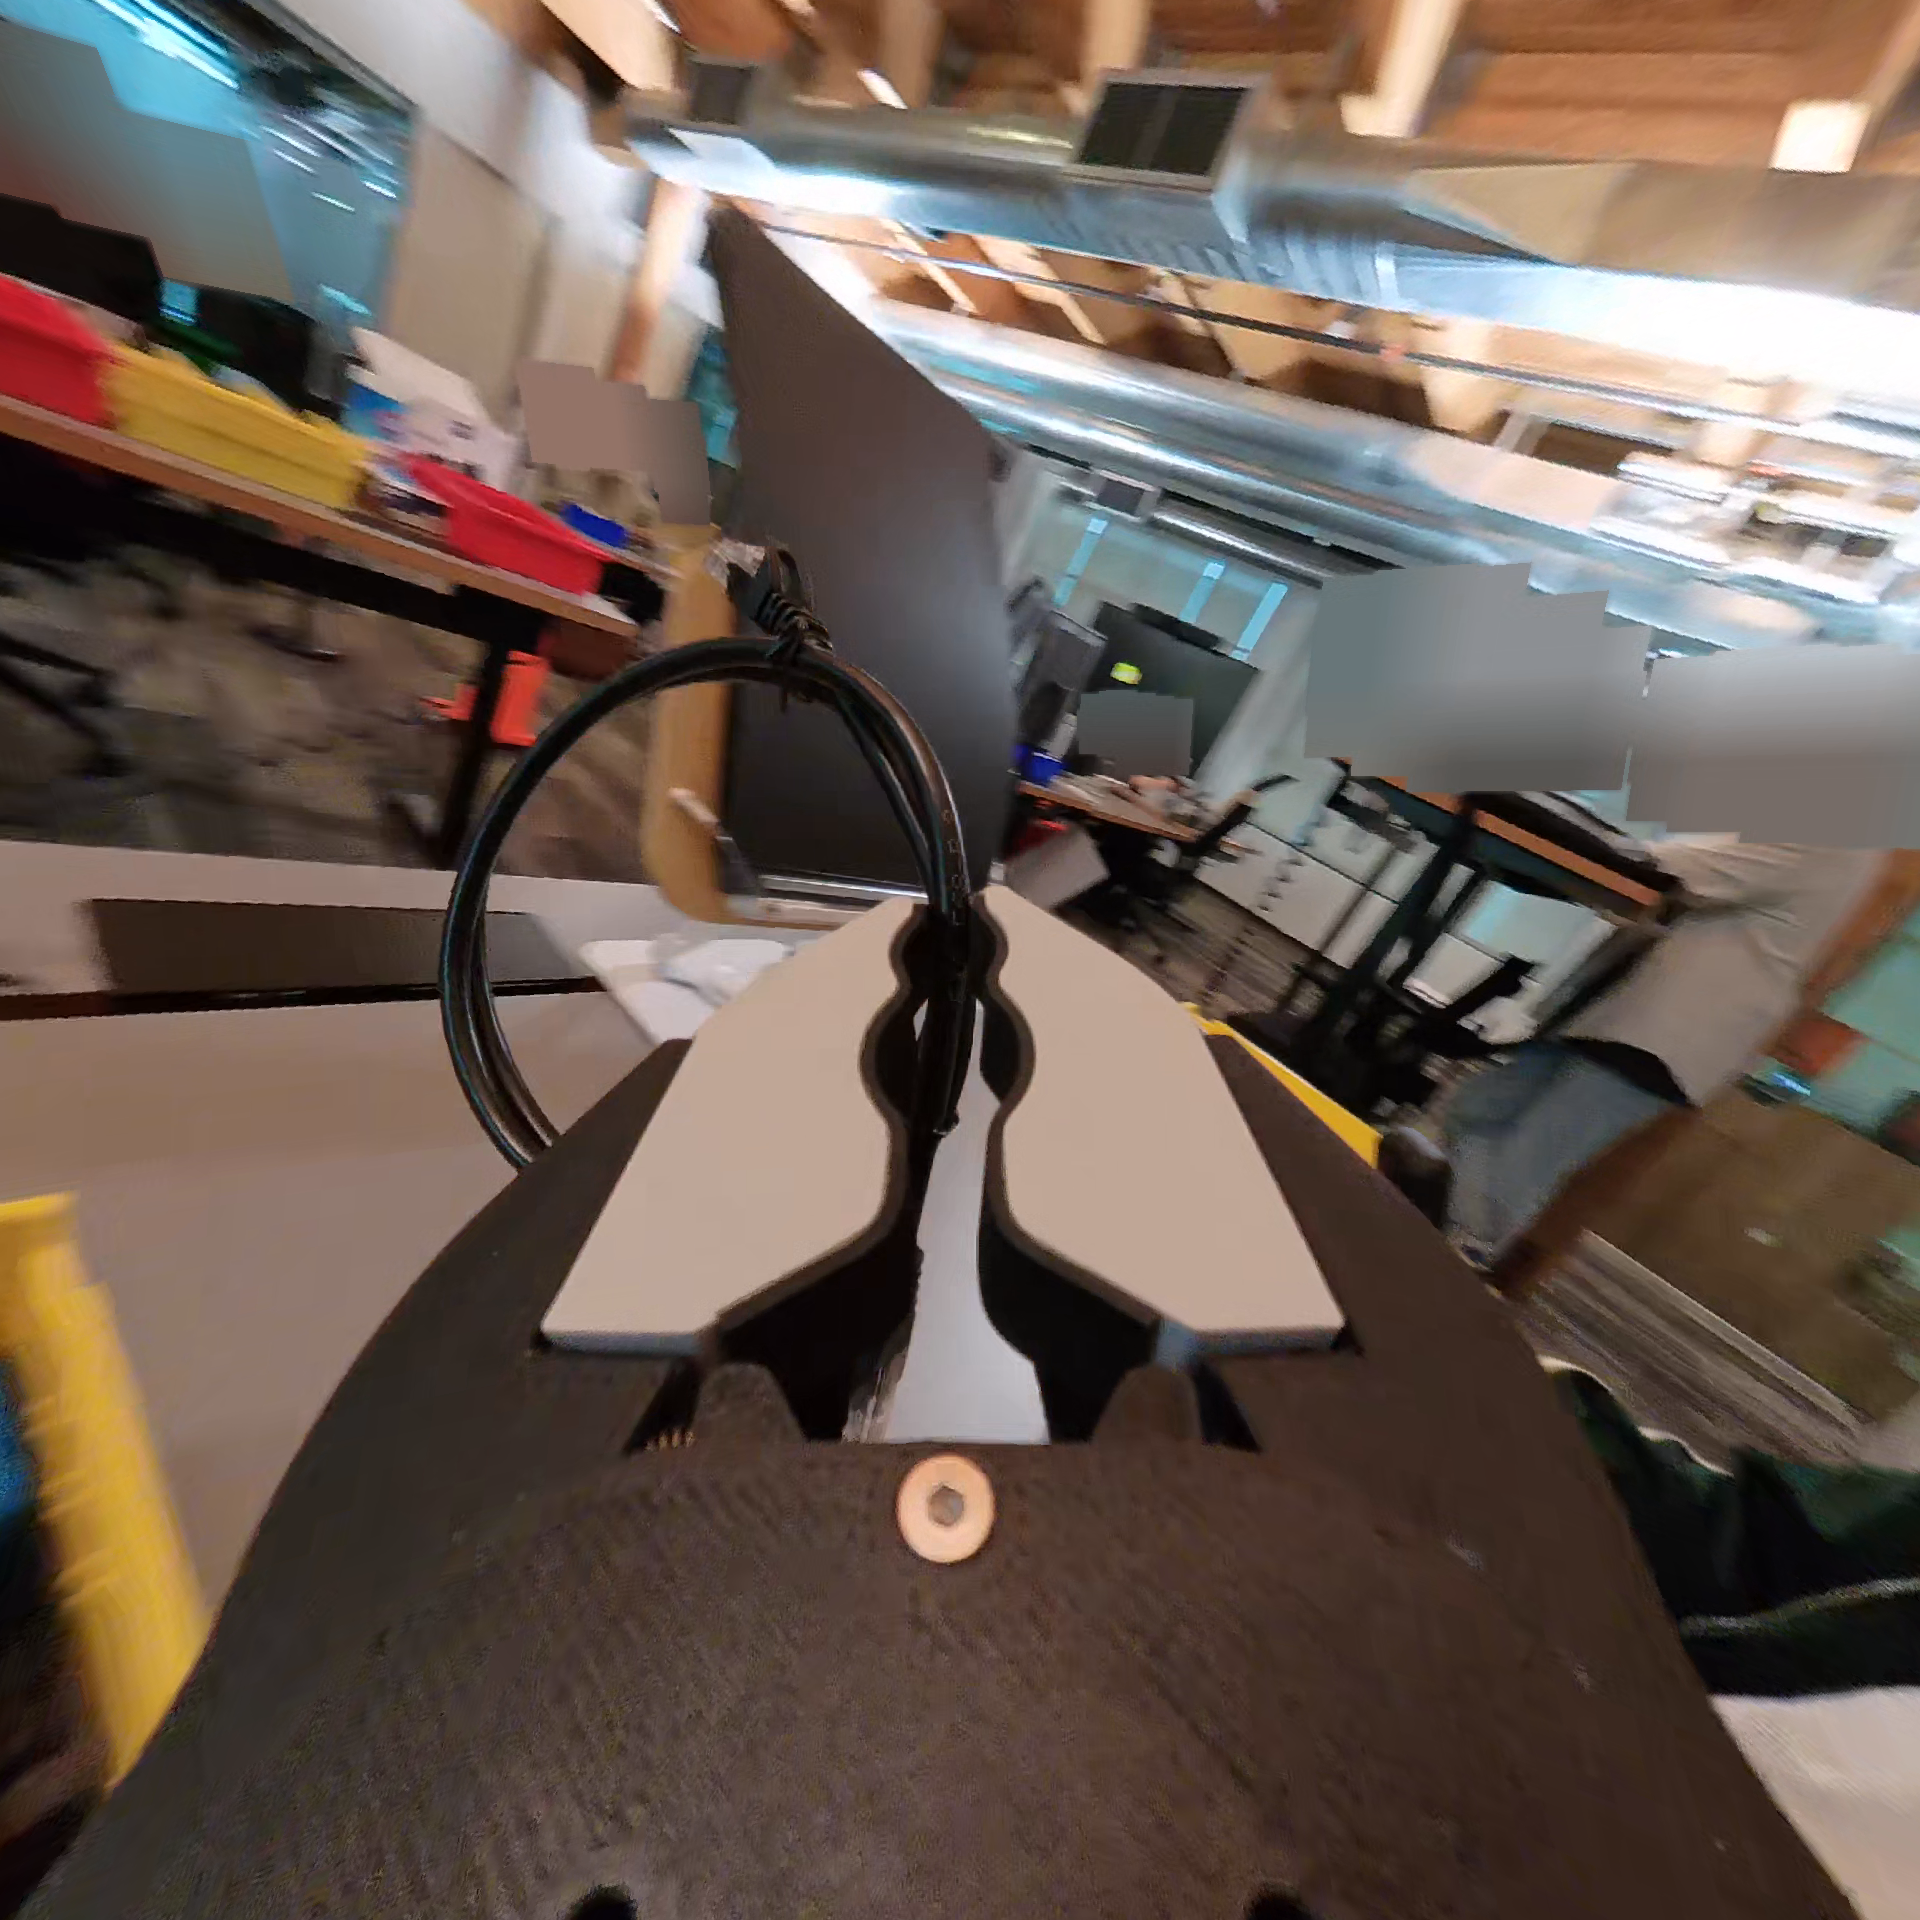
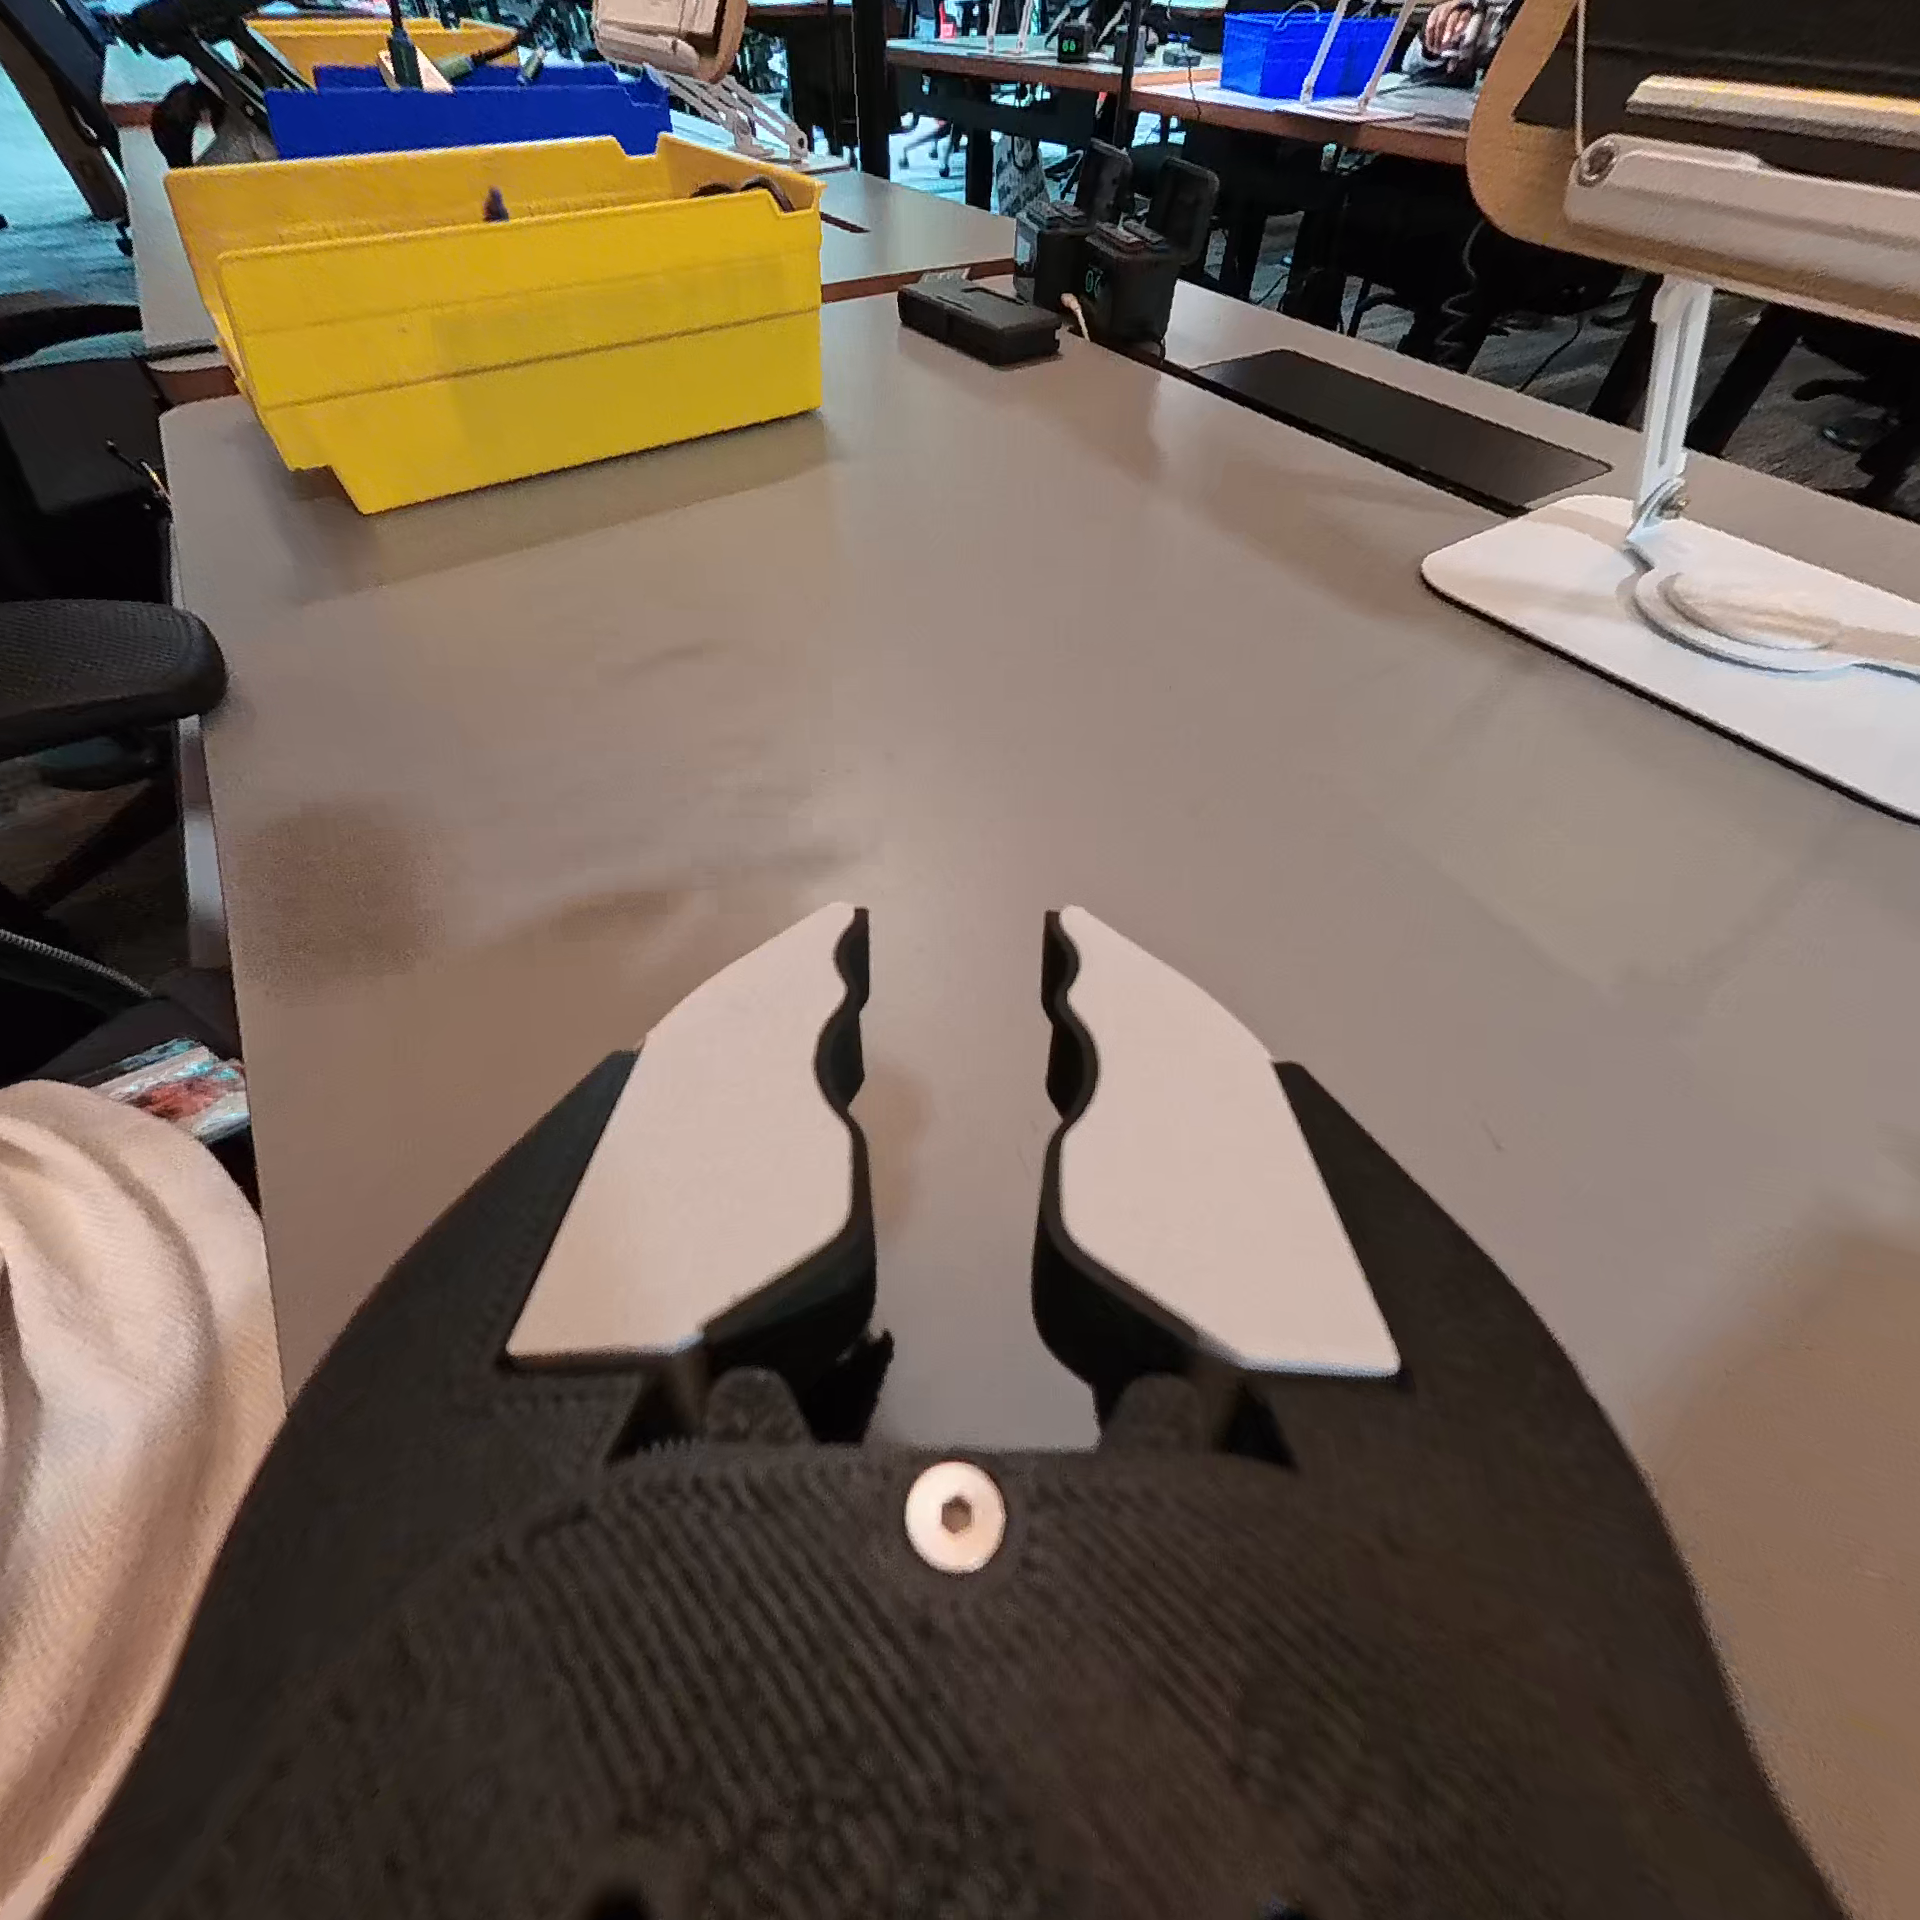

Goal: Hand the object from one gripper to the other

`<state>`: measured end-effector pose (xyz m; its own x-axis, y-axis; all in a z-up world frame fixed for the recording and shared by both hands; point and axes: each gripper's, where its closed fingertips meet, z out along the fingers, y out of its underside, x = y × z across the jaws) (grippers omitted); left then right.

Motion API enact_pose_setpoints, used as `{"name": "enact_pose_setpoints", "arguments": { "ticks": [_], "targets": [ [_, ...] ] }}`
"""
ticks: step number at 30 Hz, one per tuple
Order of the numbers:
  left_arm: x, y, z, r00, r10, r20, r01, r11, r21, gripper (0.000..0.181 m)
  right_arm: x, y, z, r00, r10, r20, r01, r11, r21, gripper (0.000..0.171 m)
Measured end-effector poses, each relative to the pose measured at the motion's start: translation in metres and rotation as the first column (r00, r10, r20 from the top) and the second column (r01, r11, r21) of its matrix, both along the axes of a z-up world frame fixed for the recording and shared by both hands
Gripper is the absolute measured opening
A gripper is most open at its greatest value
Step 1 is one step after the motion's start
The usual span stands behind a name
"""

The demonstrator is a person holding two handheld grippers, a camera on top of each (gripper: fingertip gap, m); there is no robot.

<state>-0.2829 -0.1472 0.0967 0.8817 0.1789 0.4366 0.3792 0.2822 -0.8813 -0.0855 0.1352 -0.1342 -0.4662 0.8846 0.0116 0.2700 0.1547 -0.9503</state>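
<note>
Item: cable (image 1: pixel 488 914) — black, thin, round jacket, coiled into a loop of approx. two turns. Bound at top w/ a twisted tie (image 1: pixel 795 634); clear-tipped plug (image 1: pixel 743 566) w/ black boot sticking up past the tie. Faint print on jacket, too small to read.

Location: hanging in air, raised off the table (image 1: pixel 312 1122); loop bulging out to the left of the fingers, lower arc dipping behind the gripper body.

Left gripper (image 1: pixel 951 920): pinching the loop's right-hand strands near the tips; fingers (image 1: pixel 790 1122) nearly together, only the cable's thickness btwn them. Pointing upward at a tilt, w/ ceiling ducts (image 1: pixel 1143 384) and a dark monitor back (image 1: pixel 862 540) filling the bkgd. Surroundings motion-blurred.

Right gripper (image 2: pixel 956 914): holding nothing; fingers (image 2: pixel 1174 1143) standing clearly apart, bare table (image 2: pixel 935 675) showing btwn them. Hovering low over the table, aiming along it. Not touching the cable; cable not appearing in right wrist view.

Also on table, right wrist view: yellow bin (image 2: pixel 520 353) far left, blue bin (image 2: pixel 468 109) behind it, white stand base (image 2: pixel 1621 613) at right, black chargers (image 2: pixel 1101 260) at far edge. Pale sleeve (image 2: pixel 104 1403) lower left.
</note>
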Motion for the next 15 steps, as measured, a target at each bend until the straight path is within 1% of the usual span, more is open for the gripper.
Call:
{"name": "enact_pose_setpoints", "arguments": {
  "ticks": [2,4,6,8,9,10,12,14,15],
  "targets": [
    [0.017,0.039,-0.003,0.996,-0.088,-0.012,0.088,0.996,0.014,0.006,-0.006,-0.001,0.006,1.000,-0.014,-0.020,0.013,0.999,-0.044,0.032],
    [0.040,0.083,-0.015,0.979,-0.204,-0.020,0.204,0.979,0.026,0.006,-0.016,0.002,0.021,0.996,-0.067,-0.054,0.062,0.993,-0.099,0.034],
    [0.073,0.125,-0.032,0.928,-0.373,-0.005,0.373,0.924,0.082,0.006,-0.026,0.008,0.058,0.982,-0.141,-0.125,0.115,0.974,-0.196,0.034],
    [0.103,0.160,-0.057,0.856,-0.516,0.028,0.506,0.849,0.149,0.006,-0.029,0.008,0.101,0.960,-0.166,-0.224,0.081,0.934,-0.348,0.038],
    [0.114,0.177,-0.074,0.837,-0.546,0.046,0.533,0.831,0.163,0.006,-0.029,0.006,0.112,0.955,-0.154,-0.254,0.044,0.919,-0.392,0.042],
    [0.123,0.192,-0.093,0.828,-0.557,0.069,0.542,0.825,0.158,0.006,-0.029,0.008,0.114,0.955,-0.148,-0.258,0.032,0.913,-0.407,0.044],
    [0.137,0.214,-0.123,0.813,-0.569,0.124,0.548,0.819,0.171,0.005,-0.028,0.019,0.095,0.954,-0.177,-0.243,0.068,0.914,-0.401,0.045],
    [0.147,0.227,-0.133,0.768,-0.614,0.185,0.571,0.786,0.236,0.006,-0.026,0.033,0.060,0.961,-0.212,-0.178,0.125,0.906,-0.404,0.045],
    [0.153,0.230,-0.133,0.734,-0.649,0.199,0.596,0.757,0.270,0.005,-0.027,0.039,0.045,0.971,-0.214,-0.107,0.146,0.884,-0.443,0.044]
  ]
}}
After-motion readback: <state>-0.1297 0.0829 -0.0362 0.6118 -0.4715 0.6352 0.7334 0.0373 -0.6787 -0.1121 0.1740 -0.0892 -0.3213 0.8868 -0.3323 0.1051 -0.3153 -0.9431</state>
